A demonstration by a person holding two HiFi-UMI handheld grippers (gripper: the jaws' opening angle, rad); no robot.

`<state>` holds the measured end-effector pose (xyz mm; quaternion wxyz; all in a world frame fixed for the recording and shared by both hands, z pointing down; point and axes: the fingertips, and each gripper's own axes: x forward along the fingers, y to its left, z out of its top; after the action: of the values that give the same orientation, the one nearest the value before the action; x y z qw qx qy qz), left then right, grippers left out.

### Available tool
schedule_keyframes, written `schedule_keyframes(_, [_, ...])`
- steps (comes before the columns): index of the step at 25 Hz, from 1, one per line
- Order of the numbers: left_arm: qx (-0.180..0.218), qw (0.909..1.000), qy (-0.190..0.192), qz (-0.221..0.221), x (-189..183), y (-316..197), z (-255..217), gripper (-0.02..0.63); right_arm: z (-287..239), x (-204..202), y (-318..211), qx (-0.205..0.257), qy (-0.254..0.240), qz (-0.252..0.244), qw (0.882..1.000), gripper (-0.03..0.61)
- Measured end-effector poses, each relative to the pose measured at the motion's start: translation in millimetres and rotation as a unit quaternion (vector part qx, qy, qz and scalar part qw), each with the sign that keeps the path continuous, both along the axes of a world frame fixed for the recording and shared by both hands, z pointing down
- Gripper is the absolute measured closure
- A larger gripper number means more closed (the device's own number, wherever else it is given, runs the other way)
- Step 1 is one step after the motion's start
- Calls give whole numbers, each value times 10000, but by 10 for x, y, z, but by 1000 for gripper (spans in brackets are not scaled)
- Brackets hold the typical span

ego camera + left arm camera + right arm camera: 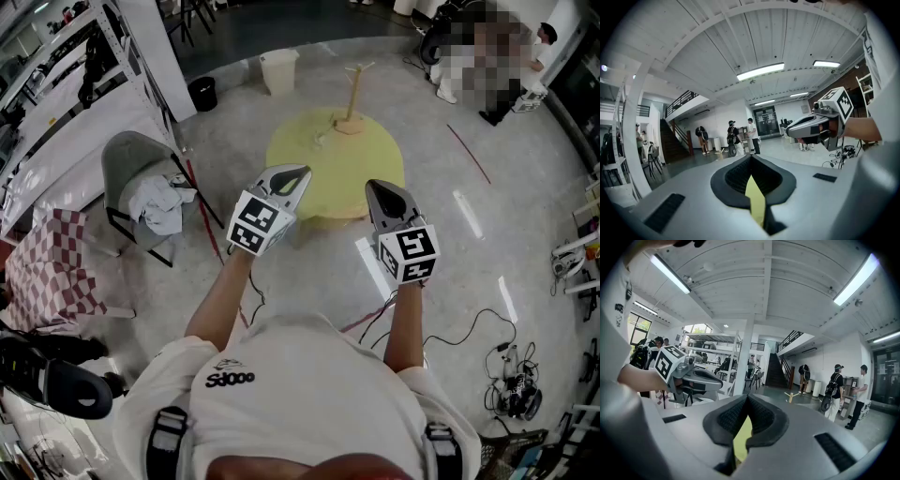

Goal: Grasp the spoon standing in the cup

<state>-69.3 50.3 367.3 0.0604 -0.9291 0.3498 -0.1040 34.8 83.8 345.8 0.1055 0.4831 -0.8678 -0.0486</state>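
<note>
The left grey gripper (300, 175) and the right grey gripper (373, 189) are both clenched and empty, at the near edge of the round yellow table (375, 155). The spoon is too small to make out there; a small pale thing (320, 140) lies near the far edge.

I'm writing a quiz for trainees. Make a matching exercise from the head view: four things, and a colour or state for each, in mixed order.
Things:
1. table
2. chair
3. stand
4. left gripper

Colour or state:
a. grey
b. shut
c. yellow
d. pale wood

Pairs: 1-c, 2-a, 3-d, 4-b
</note>
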Motion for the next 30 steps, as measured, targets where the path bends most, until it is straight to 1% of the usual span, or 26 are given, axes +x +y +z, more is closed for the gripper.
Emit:
schedule_keyframes(9, [34, 10000, 19, -48, 102, 21, -27, 591, -16, 123, 11, 21, -30, -14, 10000, 563])
schedule_keyframes(16, [-12, 9999, 54, -92, 262, 41, -28, 591, -28, 335, 17, -130, -398, 11, 9991, 563])
schedule_keyframes(18, [-42, 9999, 62, -122, 326, 53, -6, 591, -13, 384, 48, -149, -346, -85, 9993, 563])
schedule_keyframes(21, [-94, 9997, 80, -187, 455, 97, 33, 591, -7, 491, 123, -45, -170, -189, 9997, 563])
schedule_keyframes(24, [-153, 9994, 143, -262, 610, 188, 81, 591, -5, 653, 218, 26, -240, -267, 9994, 563])
schedule_keyframes(30, [-155, 9989, 150, -417, 821, 338, 150, 591, 106, 952, 309, -109, -396, -320, 9986, 563])
